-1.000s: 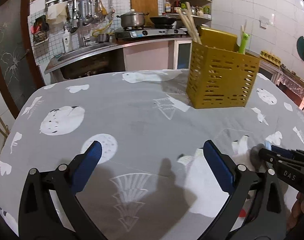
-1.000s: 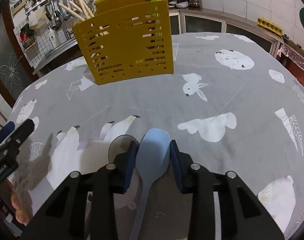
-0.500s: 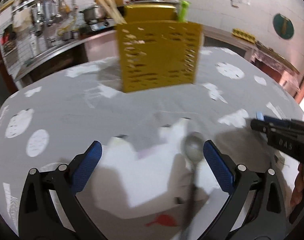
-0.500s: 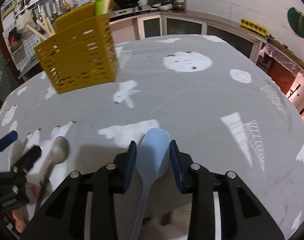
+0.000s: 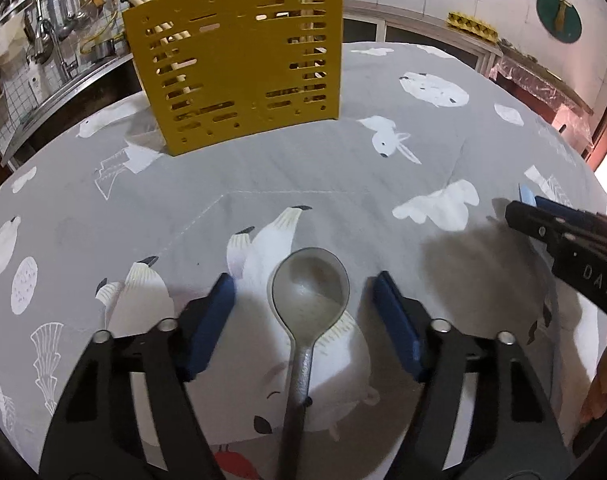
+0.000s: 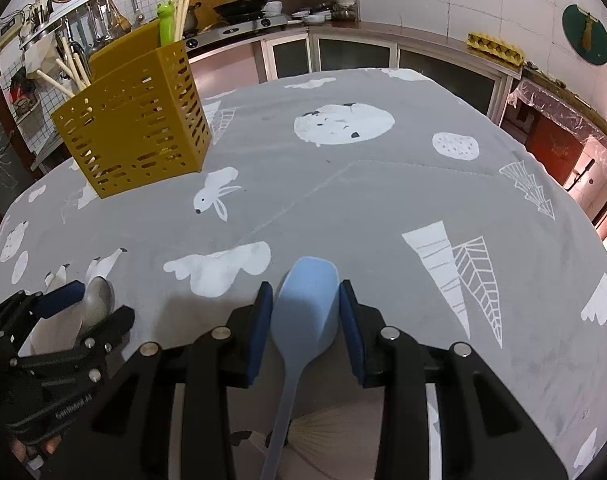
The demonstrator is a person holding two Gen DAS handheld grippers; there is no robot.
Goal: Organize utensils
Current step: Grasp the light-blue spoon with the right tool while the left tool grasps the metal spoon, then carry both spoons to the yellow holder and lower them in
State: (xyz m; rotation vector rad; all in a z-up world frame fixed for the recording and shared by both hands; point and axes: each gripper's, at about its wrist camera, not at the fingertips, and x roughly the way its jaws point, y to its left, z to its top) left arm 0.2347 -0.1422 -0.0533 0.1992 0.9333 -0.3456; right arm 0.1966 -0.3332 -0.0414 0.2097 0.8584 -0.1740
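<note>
A metal spoon (image 5: 309,292) lies on the grey patterned tablecloth (image 5: 343,184), bowl up. My left gripper (image 5: 305,312) is open, its blue pads either side of the spoon's bowl without touching it. My right gripper (image 6: 305,308) is shut on a light blue spoon (image 6: 305,308), bowl forward, above the cloth. A yellow slotted utensil holder (image 5: 239,64) stands at the far side with chopsticks and a green frog-topped utensil (image 6: 166,24) in it. The holder also shows in the right wrist view (image 6: 135,132). The right gripper shows at the right edge of the left wrist view (image 5: 559,232).
Kitchen counter with stove, pans (image 6: 243,8) and hanging tools (image 6: 95,20) lies beyond the table. The table edge curves away on the right, with cabinets (image 6: 563,148) beyond.
My left gripper swung right and down over the metal spoon and its jaws narrowed around the bowl. My right gripper carried the blue spoon to the right, away from the holder.
</note>
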